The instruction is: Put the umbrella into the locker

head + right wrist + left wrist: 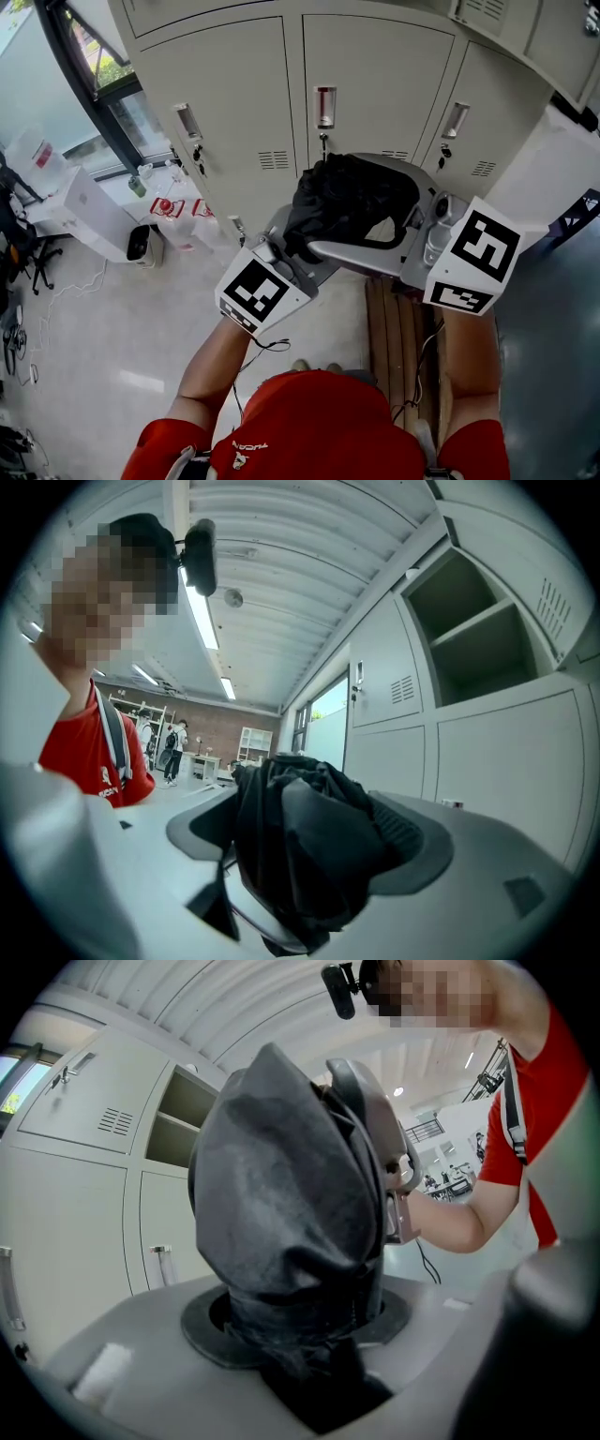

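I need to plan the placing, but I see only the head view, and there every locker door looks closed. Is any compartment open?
Observer: Yes, the right gripper view shows an open compartment with a shelf, above closed doors.
Operator: Does the left claw hold the umbrella?
Observer: Yes, the left claw is shut on the black umbrella.
Operator: And the right claw?
Observer: Its jaws stand wide apart, the umbrella between them.

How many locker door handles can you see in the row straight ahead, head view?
3: left handle, middle handle, right handle, each on a closed door. Handles of lower doors may be hidden behind the umbrella.
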A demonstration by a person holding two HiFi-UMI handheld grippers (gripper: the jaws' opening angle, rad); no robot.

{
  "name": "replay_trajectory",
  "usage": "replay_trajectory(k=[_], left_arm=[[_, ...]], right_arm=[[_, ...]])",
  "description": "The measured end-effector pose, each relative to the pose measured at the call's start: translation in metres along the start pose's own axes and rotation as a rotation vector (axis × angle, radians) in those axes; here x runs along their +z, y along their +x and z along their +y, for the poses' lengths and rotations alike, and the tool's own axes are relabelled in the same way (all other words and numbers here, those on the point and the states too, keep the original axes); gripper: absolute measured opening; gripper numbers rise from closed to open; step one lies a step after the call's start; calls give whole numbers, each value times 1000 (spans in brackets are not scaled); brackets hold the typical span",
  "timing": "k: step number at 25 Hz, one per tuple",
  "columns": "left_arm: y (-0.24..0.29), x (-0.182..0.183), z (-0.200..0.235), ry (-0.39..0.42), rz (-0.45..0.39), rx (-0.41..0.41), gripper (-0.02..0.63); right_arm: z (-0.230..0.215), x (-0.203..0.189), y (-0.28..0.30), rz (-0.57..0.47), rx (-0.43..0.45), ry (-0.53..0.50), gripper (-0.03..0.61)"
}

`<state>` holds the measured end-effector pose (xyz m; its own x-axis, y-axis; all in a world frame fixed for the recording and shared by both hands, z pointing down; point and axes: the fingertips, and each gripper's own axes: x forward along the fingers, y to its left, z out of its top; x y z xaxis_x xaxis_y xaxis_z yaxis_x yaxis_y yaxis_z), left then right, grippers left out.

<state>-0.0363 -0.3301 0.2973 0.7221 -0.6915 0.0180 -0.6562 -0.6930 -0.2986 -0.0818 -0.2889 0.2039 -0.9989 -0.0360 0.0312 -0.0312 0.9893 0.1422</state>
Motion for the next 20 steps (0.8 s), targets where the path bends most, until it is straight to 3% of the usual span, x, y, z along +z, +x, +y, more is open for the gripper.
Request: replay_trajectory(k=[11, 16, 20], left_arm=[[13, -8, 3, 21, 47, -68, 210], [18, -9, 7, 33, 57, -76, 212], [18, -6, 10, 55, 40, -64, 216]], right_arm=[[-13, -10, 14, 101, -22, -27, 377], [-13, -11, 17, 147, -28, -75, 250], [-10, -8, 18, 151, -46, -112, 204]])
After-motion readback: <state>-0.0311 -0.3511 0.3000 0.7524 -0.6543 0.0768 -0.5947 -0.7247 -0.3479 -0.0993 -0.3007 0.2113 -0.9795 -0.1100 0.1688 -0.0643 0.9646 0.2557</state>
